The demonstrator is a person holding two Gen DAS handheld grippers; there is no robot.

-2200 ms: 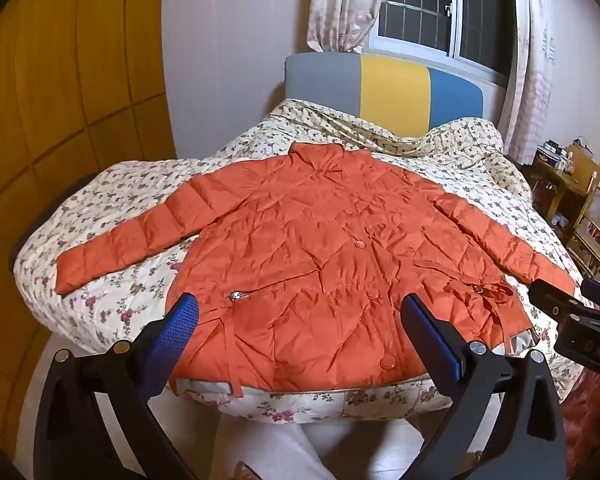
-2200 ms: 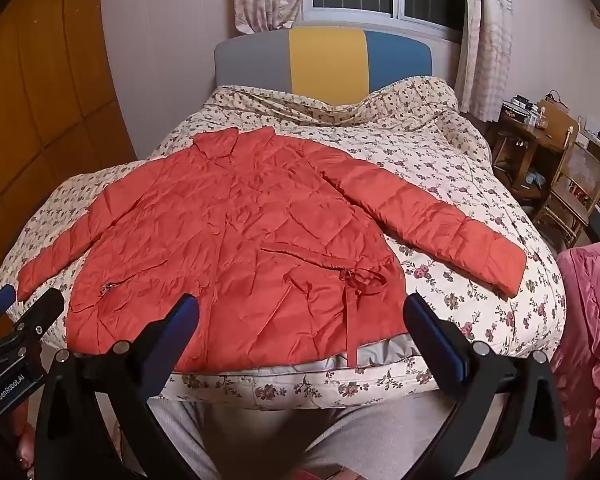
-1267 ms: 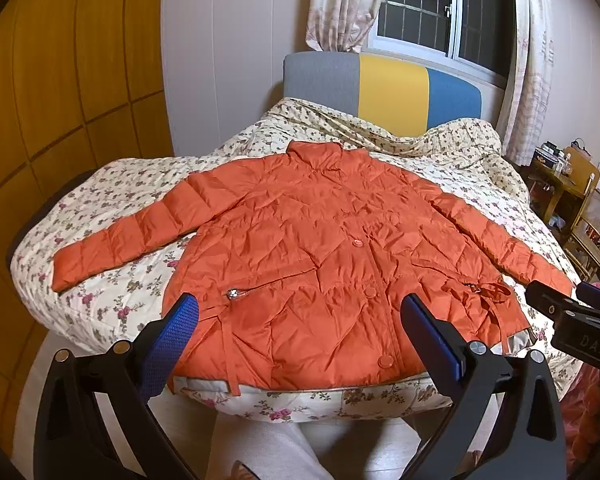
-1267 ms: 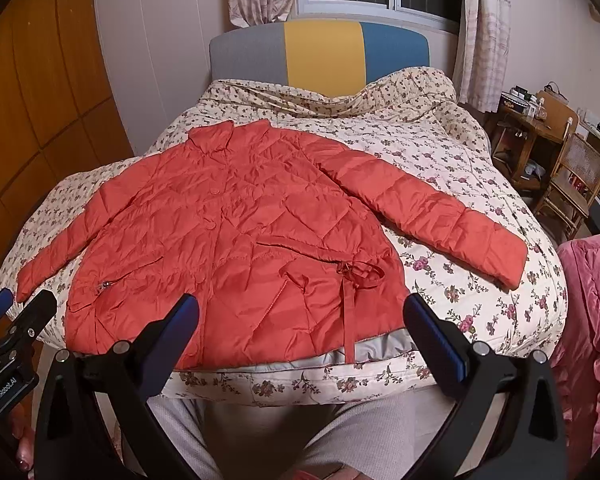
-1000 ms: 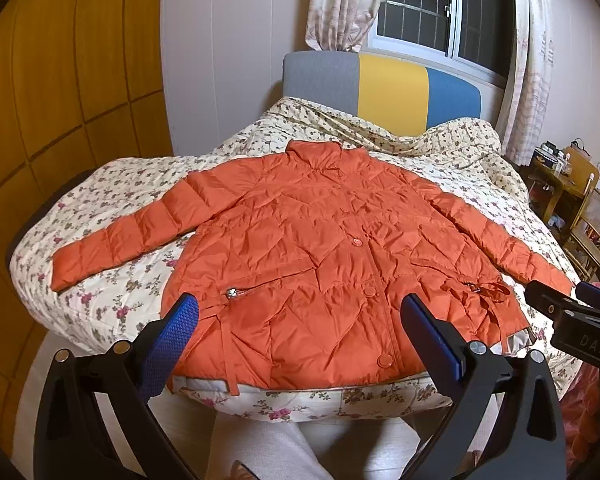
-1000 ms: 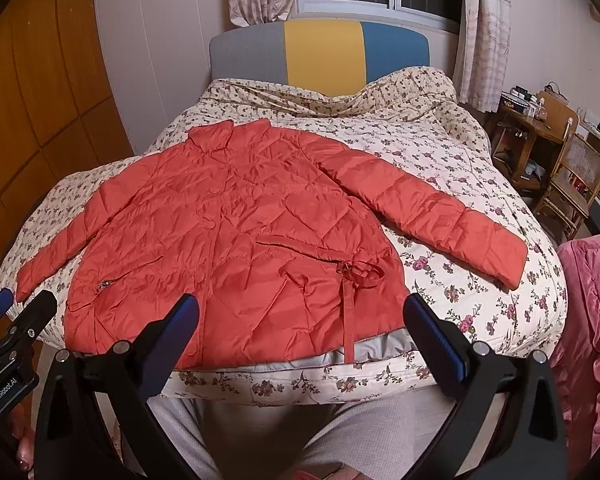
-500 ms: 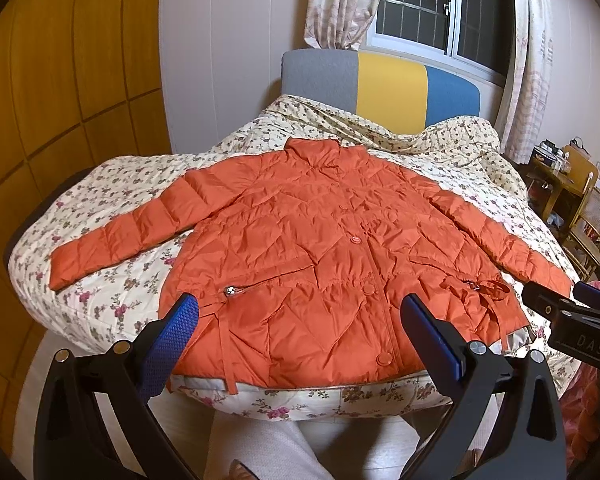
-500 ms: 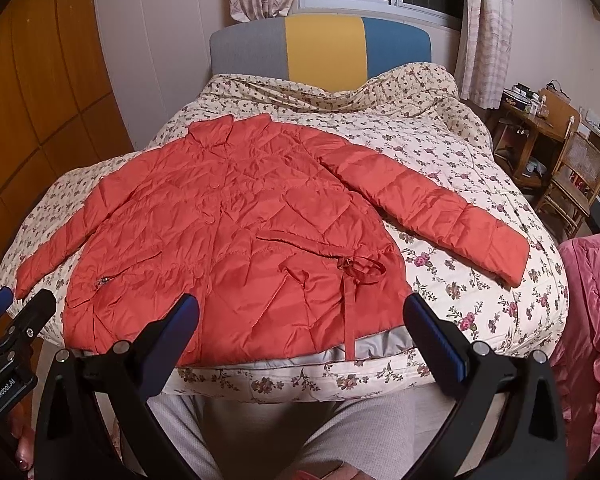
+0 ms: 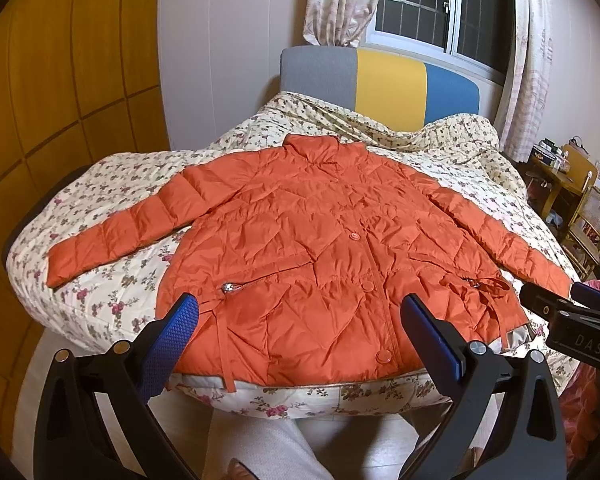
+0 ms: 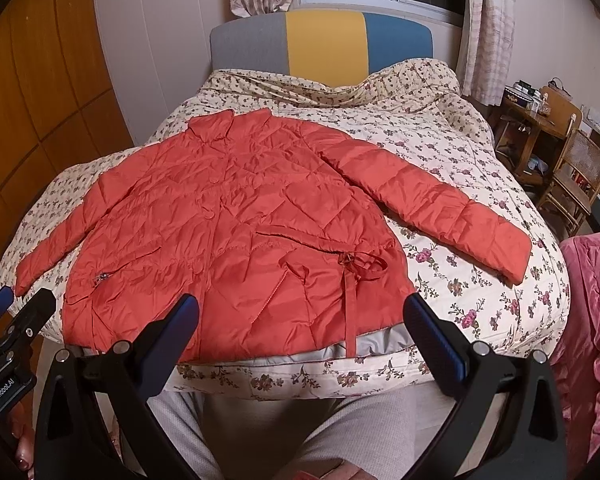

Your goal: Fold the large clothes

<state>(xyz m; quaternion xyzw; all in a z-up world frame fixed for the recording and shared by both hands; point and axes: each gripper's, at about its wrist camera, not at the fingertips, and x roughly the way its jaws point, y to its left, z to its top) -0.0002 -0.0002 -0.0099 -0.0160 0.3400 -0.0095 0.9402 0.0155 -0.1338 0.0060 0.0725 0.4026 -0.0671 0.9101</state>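
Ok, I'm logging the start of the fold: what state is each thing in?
jacket: spread flat, front up, buttoned, unfolded
sleeves: both stretched out sideways
left tongs: open, empty, off the jacket
right tongs: open, empty
bed: covered by floral quilt

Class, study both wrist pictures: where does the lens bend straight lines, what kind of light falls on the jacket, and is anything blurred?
Left wrist view: wardrobe panels bow outward and the corners go black; warm indoor light, dark window, jacket sharp. Right wrist view: same barrel bend at the wardrobe; even light on the jacket, soft sheen on its creases, no motion blur.
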